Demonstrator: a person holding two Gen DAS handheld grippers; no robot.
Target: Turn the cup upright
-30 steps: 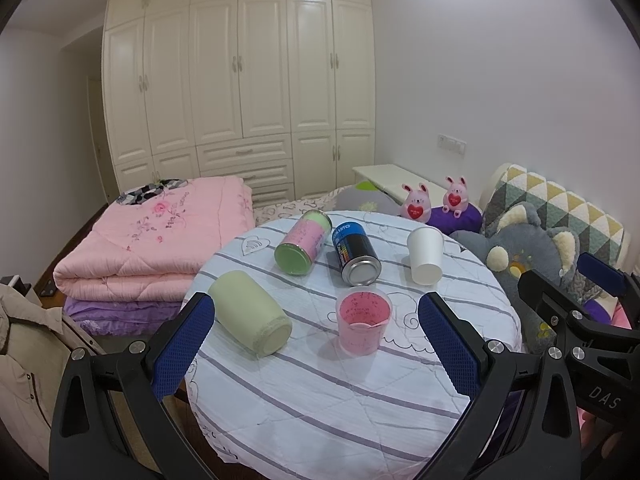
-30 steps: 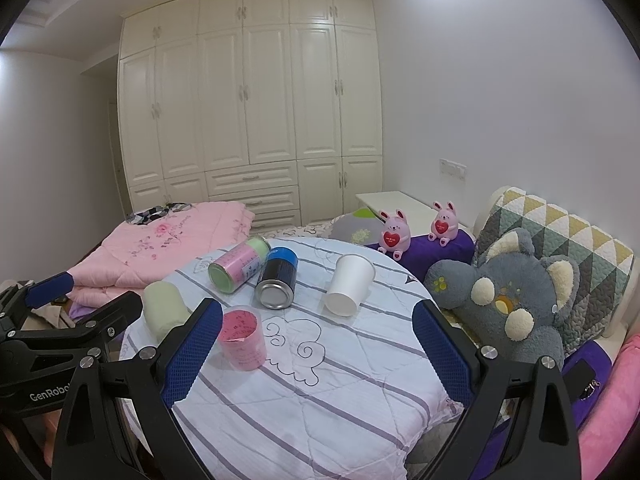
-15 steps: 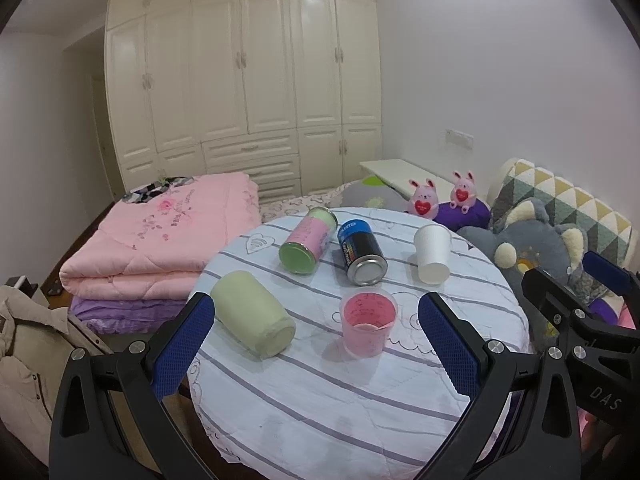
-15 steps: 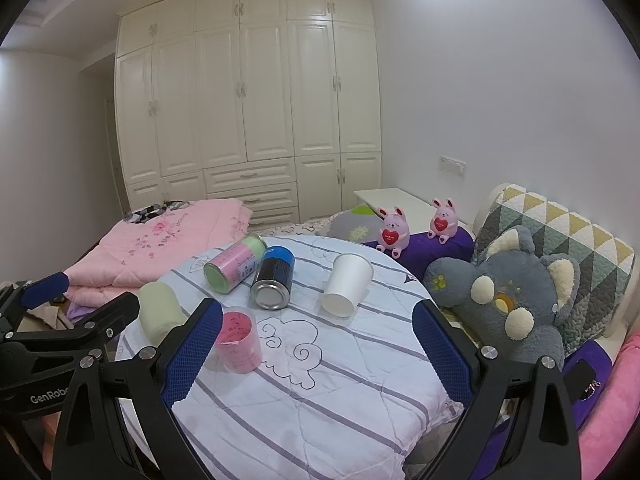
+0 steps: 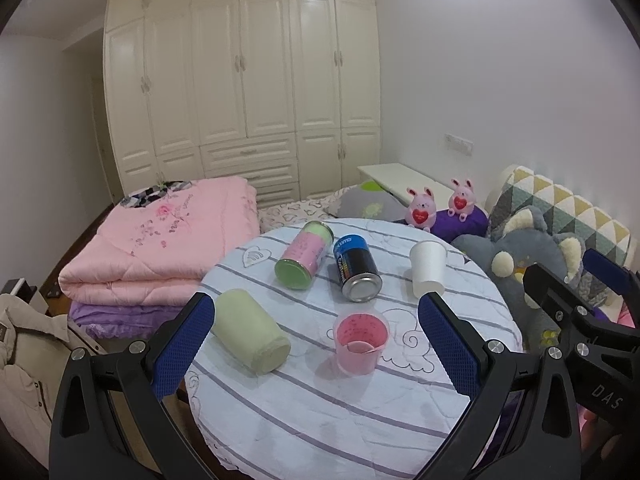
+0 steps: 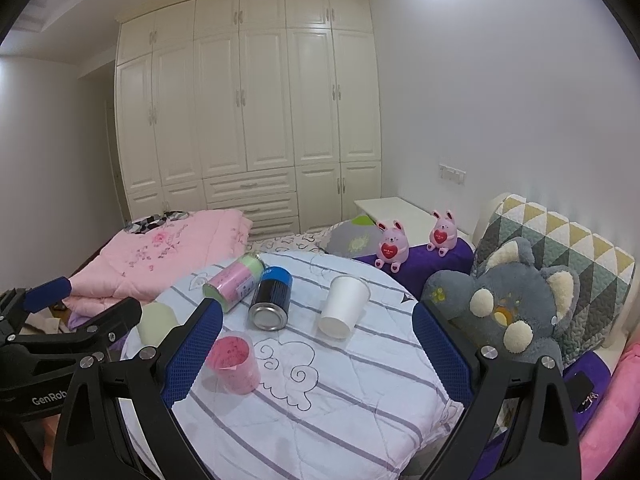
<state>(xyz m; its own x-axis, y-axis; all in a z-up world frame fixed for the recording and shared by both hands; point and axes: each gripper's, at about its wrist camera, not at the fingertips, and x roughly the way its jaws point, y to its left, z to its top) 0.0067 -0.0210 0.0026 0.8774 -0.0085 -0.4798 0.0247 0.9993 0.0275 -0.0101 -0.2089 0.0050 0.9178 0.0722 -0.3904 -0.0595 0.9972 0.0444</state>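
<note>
Both grippers drawn back slightly, jaws wide, white paper cup (image 5: 428, 268) apparently inverted, axis vertical, rim down.

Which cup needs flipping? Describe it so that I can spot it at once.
Find the round striped table. Three containers lie on their sides and a pink cup stands upright. The white paper cup on the right stands rim-down, the only plain white one.

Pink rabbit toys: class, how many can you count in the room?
2. One pink rabbit toy sits on the purple cushion behind the table; the other sits further right on it.
</note>
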